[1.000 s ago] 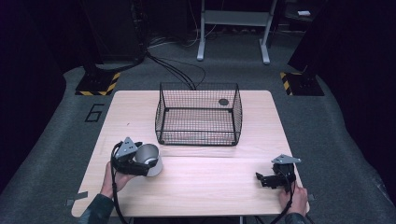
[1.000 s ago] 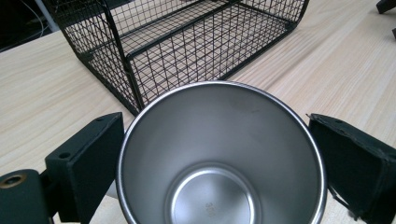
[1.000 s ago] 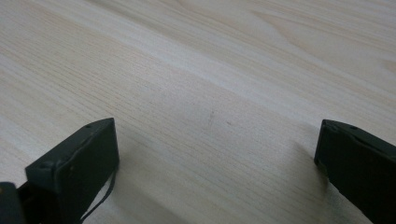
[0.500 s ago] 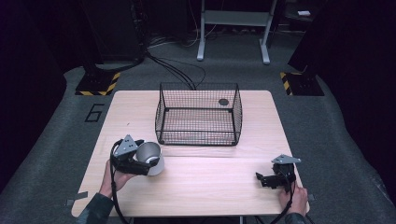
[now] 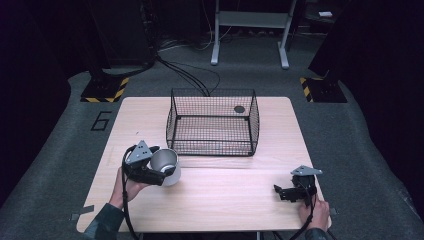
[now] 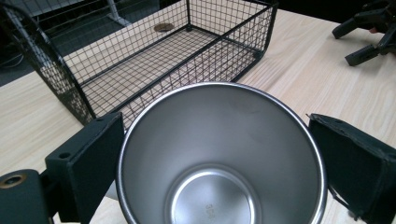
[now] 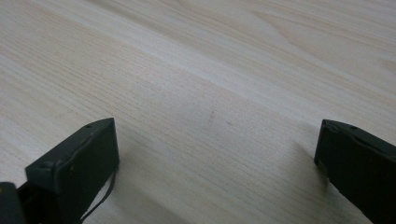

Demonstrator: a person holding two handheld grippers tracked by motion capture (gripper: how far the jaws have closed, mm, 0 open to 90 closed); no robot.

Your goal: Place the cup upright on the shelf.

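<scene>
A shiny steel cup sits between the jaws of my left gripper over the table's left front part, with its mouth turned up toward the high camera. In the left gripper view the cup is empty, and both black jaws of my left gripper press against its sides. My right gripper rests low on the table's right front corner. In the right gripper view its jaws stand wide apart over bare wood, so my right gripper is open.
A black wire basket stands at the middle back of the wooden table, with a small dark disc in its far right corner. The left gripper view shows the basket just beyond the cup and the right gripper farther off.
The left gripper has turned the cup so its open mouth now faces up, and has shifted it slightly right toward the basket. The right gripper has stayed still.
</scene>
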